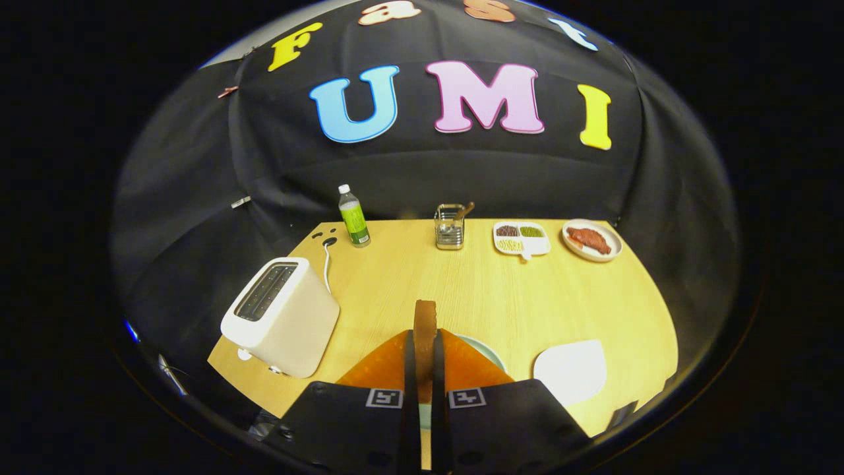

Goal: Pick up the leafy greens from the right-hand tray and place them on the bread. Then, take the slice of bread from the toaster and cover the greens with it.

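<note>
My gripper (425, 349) is shut on a slice of toasted bread (425, 315), held upright and edge-on between both fingers, its brown crust sticking out past the fingertips. The white toaster (283, 316) stands on the wooden table to the left of the fingers, its slots facing up and dark. Just behind the right finger a pale green plate (486, 351) peeks out; what lies on it is hidden by the fingers. A white tray (572, 369) lies to the right of the fingers, and its visible surface looks bare.
Along the table's far edge stand a green-labelled bottle (354, 224), a metal utensil holder (450, 227), a divided white dish (521, 239) of small foods and a plate with a piece of meat (591, 241). The toaster's cord (326, 264) runs back to a hole in the table.
</note>
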The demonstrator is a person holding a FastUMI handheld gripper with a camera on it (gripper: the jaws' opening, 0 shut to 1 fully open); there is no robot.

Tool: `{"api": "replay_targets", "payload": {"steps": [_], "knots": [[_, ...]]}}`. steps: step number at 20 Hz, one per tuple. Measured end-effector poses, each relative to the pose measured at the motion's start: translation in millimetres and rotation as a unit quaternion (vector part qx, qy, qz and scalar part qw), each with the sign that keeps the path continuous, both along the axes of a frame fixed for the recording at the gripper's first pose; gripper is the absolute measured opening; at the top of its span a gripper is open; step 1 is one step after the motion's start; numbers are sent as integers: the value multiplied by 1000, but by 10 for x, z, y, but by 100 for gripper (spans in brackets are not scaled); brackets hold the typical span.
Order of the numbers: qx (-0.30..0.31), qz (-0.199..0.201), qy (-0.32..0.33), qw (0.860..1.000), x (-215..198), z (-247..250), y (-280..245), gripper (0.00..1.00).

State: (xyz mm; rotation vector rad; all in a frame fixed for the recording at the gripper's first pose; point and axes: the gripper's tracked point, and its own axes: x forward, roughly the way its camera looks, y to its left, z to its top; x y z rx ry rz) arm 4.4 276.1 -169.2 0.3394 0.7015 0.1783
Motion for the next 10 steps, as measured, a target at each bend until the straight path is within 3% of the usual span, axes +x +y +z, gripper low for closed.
{"api": "replay_targets", "payload": {"steps": [8,10], "knots": [[87,-16,47,995,59,-603,281,10],[78,-23,56,995,82,-760,205,10]]}}
